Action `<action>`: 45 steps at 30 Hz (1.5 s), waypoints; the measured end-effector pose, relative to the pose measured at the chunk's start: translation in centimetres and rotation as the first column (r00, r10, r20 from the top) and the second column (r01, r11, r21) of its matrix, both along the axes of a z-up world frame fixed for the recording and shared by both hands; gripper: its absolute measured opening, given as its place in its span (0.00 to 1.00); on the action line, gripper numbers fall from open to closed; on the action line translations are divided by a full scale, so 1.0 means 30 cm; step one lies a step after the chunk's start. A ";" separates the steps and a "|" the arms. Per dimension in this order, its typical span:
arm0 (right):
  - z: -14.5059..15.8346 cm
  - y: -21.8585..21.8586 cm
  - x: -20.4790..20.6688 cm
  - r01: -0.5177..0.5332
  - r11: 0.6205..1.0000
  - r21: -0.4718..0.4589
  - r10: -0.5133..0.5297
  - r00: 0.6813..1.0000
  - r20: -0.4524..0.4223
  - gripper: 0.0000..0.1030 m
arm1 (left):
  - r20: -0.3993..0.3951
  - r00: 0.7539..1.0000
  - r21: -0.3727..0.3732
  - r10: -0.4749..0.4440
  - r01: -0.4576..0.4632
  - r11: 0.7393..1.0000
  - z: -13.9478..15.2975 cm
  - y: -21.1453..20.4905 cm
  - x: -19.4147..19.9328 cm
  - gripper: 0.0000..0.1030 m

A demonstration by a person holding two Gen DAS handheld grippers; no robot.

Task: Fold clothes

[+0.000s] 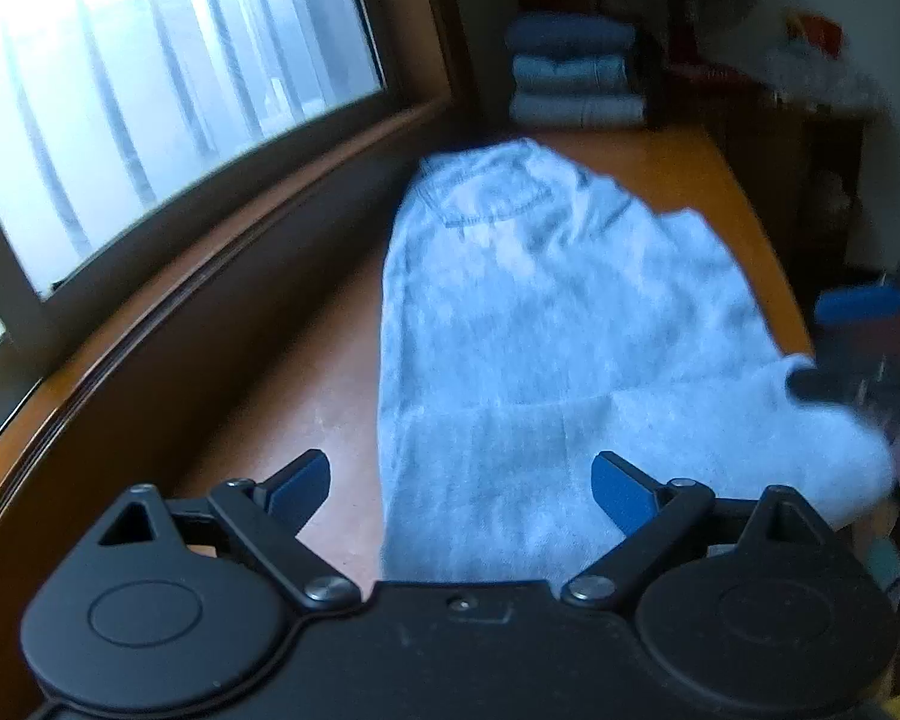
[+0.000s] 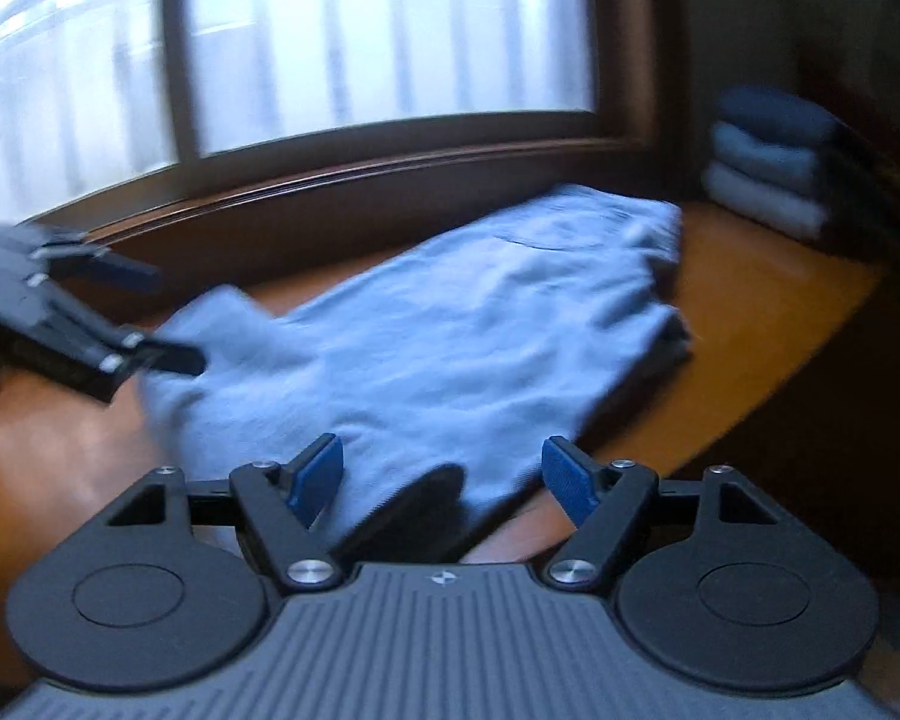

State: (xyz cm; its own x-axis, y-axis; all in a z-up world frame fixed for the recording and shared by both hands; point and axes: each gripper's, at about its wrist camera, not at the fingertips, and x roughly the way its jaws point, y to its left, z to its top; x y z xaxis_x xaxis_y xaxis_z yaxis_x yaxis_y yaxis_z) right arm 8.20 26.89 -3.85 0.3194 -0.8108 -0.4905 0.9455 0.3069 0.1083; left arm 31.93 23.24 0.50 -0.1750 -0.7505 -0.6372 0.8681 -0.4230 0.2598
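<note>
Light-blue denim trousers [image 1: 546,324] lie folded lengthwise on the orange-brown wooden bench [image 1: 678,162], both grippers empty.

The left gripper [image 1: 459,489] hangs over the trousers' near end, fingers [image 1: 306,483] apart, nothing between them. The right gripper [image 2: 441,477] is widening over the trousers' near edge, pads clear of cloth. Judged: a fold just laid. The stack of folded blue garments [image 1: 576,72] beyond the trousers' waistband likely marks where finished pieces go.
</note>
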 end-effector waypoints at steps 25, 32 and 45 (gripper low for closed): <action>0.031 -0.313 -0.041 0.007 0.999 0.041 -0.005 0.998 -0.061 0.80 | -0.013 0.995 0.141 0.100 -0.097 0.985 -0.094 -0.070 0.007 1.00; -0.070 -0.505 -0.098 0.041 0.994 0.101 -0.023 0.985 -0.169 0.75 | -0.105 0.989 0.230 0.102 -0.075 0.970 -0.106 -0.077 -0.046 1.00; -0.061 -0.344 -0.146 0.091 0.986 0.143 -0.073 0.989 -0.129 0.78 | -0.122 0.991 0.263 0.050 -0.016 0.965 -0.093 -0.084 -0.010 0.99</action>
